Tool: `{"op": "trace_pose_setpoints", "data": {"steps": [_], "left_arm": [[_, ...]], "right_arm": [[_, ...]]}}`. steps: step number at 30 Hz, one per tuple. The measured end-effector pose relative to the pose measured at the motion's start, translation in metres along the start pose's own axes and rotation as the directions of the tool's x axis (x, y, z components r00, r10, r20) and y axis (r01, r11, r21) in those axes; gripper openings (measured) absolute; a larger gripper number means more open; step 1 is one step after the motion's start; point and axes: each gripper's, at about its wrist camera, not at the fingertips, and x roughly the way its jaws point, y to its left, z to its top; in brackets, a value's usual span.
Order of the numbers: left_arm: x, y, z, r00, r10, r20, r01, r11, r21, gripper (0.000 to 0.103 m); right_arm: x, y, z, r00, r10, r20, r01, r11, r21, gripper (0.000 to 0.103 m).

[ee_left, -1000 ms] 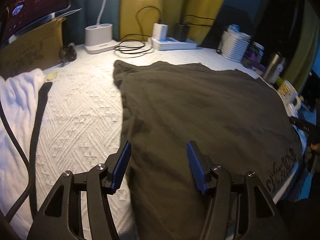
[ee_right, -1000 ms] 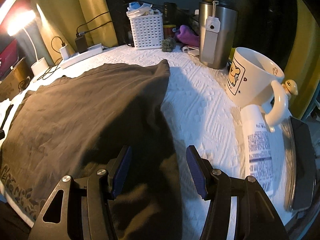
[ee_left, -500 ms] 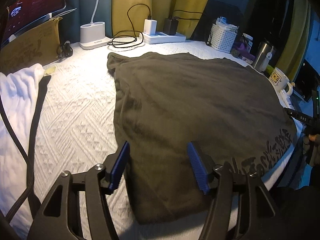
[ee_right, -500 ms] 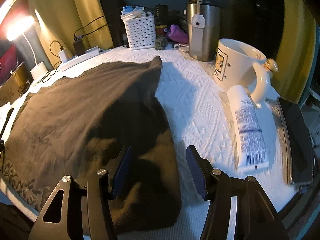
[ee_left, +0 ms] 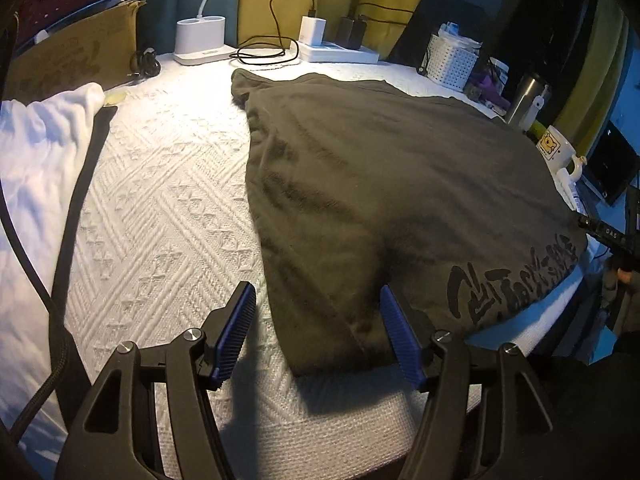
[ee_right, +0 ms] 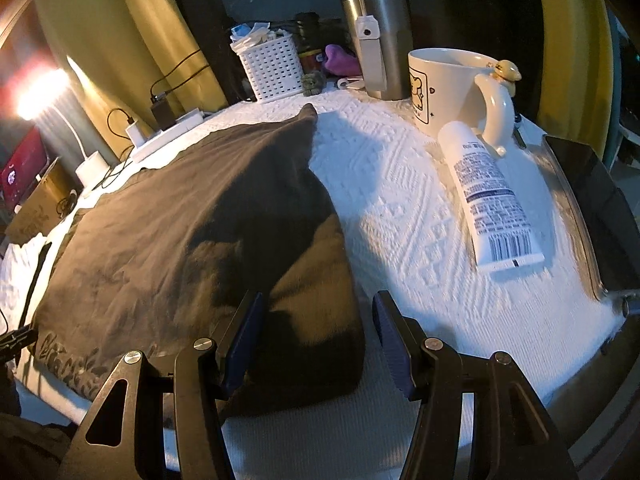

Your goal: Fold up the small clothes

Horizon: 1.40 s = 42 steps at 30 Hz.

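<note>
Flat, soft olive garment (ee_left: 392,200), woven white quilted cover (ee_left: 160,208)

Ahead of the left gripper (ee_left: 318,330), its jaws apart, the white textured cover (ee_left: 160,216) lies bare out to its left, up to the white cloth (ee_left: 36,160) and black cable (ee_left: 32,280) on that side. Far ahead, a lamp base (ee_left: 202,40), coiled cord (ee_left: 266,50) and power strip (ee_left: 340,50) line the back edge. Right of the right gripper (ee_right: 318,330) runs a bare strip of cover, closed off by a lying tube (ee_right: 486,196), a mug (ee_right: 452,88) and a dark tray (ee_right: 592,208). Beyond, a steel tumbler (ee_right: 380,44) and white basket (ee_right: 274,66) block the far corner. The dark shirt (ee_right: 180,220) fills the middle between both grippers.
</note>
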Motion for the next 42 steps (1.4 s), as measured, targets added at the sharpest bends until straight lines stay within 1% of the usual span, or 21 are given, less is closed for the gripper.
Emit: {"op": "trace_pose_setpoints", "data": {"steps": [3, 6, 10, 12, 14, 16, 17, 18, 19, 20, 21, 22, 23, 24, 25, 27, 31, 33, 37, 39, 42], "left_arm": [[0.001, -0.003, -0.002, 1.0, 0.004, 0.0, -0.004, 1.0, 0.012, 0.065], [0.001, -0.004, -0.001, 1.0, 0.0, 0.002, 0.0, 1.0, 0.004, 0.065], [0.003, -0.007, -0.001, 1.0, -0.006, -0.001, 0.006, 1.0, 0.015, 0.065], [0.004, -0.01, -0.001, 1.0, -0.005, -0.001, 0.005, 1.0, 0.027, 0.065], [0.005, -0.013, -0.001, 1.0, 0.003, 0.003, -0.004, 0.999, 0.039, 0.065], [0.006, -0.015, -0.002, 1.0, 0.007, 0.007, -0.008, 0.999, 0.053, 0.064], [0.006, -0.017, -0.002, 1.0, 0.011, 0.008, -0.011, 0.998, 0.059, 0.064], [0.006, -0.019, -0.002, 1.0, 0.012, 0.008, -0.013, 0.998, 0.067, 0.062], [0.006, -0.021, -0.002, 1.0, 0.01, 0.008, -0.01, 0.997, 0.077, 0.057], [0.006, -0.022, -0.002, 1.0, 0.0, 0.006, -0.001, 0.996, 0.084, 0.042], [0.006, -0.023, -0.002, 1.0, -0.005, 0.002, 0.004, 0.996, 0.088, 0.035], [0.004, -0.025, -0.001, 1.0, -0.007, 0.005, 0.007, 0.995, 0.096, 0.031], [0.002, -0.027, -0.001, 1.0, -0.009, 0.01, 0.008, 0.995, 0.103, 0.024], [-0.001, -0.028, 0.001, 1.0, -0.009, 0.015, 0.007, 0.994, 0.109, 0.019], [-0.005, -0.03, 0.003, 1.0, -0.015, 0.026, 0.012, 0.993, 0.113, 0.018], [-0.012, -0.034, 0.007, 0.998, -0.031, 0.048, 0.025, 0.993, 0.119, 0.012], [-0.02, -0.038, 0.01, 0.997, -0.043, 0.063, 0.035, 0.991, 0.13, 0.009], [-0.02, -0.038, 0.009, 0.997, -0.036, 0.064, 0.027, 0.989, 0.145, 0.008], [-0.007, -0.027, -0.001, 1.0, -0.008, 0.007, 0.007, 0.992, 0.122, 0.007], [-0.003, -0.024, -0.007, 1.0, 0.001, -0.009, 0.0, 0.994, 0.114, 0.007], [-0.005, -0.019, -0.011, 1.0, -0.002, -0.014, 0.003, 0.995, 0.096, 0.007]], "right_arm": [[-0.004, -0.002, -0.003, 1.0, 0.003, 0.007, -0.003, 1.0, -0.002, 0.059], [-0.005, -0.002, -0.003, 1.0, 0.009, 0.013, -0.009, 1.0, 0.001, 0.059], [-0.003, -0.007, 0.0, 1.0, -0.001, 0.021, 0.001, 1.0, 0.01, 0.059], [0.0, -0.007, 0.002, 1.0, 0.015, 0.018, -0.015, 1.0, 0.026, 0.059], [0.006, 0.002, 0.001, 0.999, 0.032, -0.004, -0.032, 0.999, -0.003, 0.059], [0.01, 0.015, -0.002, 1.0, 0.012, 0.001, -0.012, 0.999, -0.044, 0.058], [0.01, 0.019, -0.004, 1.0, 0.011, 0.003, -0.011, 0.999, -0.054, 0.05], [0.011, 0.023, -0.004, 1.0, 0.015, -0.001, -0.015, 0.998, -0.063, 0.025], [0.013, 0.026, -0.005, 1.0, 0.02, -0.009, -0.021, 0.998, -0.061, 0.015], [0.014, 0.029, -0.006, 1.0, 0.019, -0.011, -0.02, 0.998, -0.065, 0.013], [0.013, 0.033, -0.006, 1.0, 0.002, -0.009, -0.003, 0.996, -0.087, 0.01], [0.011, 0.035, -0.006, 1.0, -0.018, -0.002, 0.017, 0.995, -0.103, 0.008], [0.007, 0.036, -0.005, 0.999, -0.04, 0.008, 0.041, 0.993, -0.114, 0.007], [0.001, 0.037, -0.004, 0.998, -0.062, 0.025, 0.064, 0.991, -0.121, 0.007], [-0.005, 0.036, -0.002, 0.997, -0.072, 0.04, 0.076, 0.99, -0.122, 0.007], [-0.02, 0.036, 0.002, 0.994, -0.082, 0.073, 0.091, 0.988, -0.126, 0.007], [-0.037, 0.04, 0.007, 0.988, -0.111, 0.109, 0.127, 0.981, -0.148, 0.007], [-0.039, 0.041, 0.005, 0.986, -0.129, 0.109, 0.145, 0.977, -0.154, 0.007], [-0.023, 0.031, -0.01, 0.984, -0.169, 0.055, 0.175, 0.976, -0.128, 0.007], [-0.014, 0.025, -0.02, 0.985, -0.172, 0.024, 0.174, 0.978, -0.115, 0.007], [-0.011, 0.022, -0.028, 0.985, -0.171, 0.029, 0.173, 0.98, -0.103, 0.007]]}}
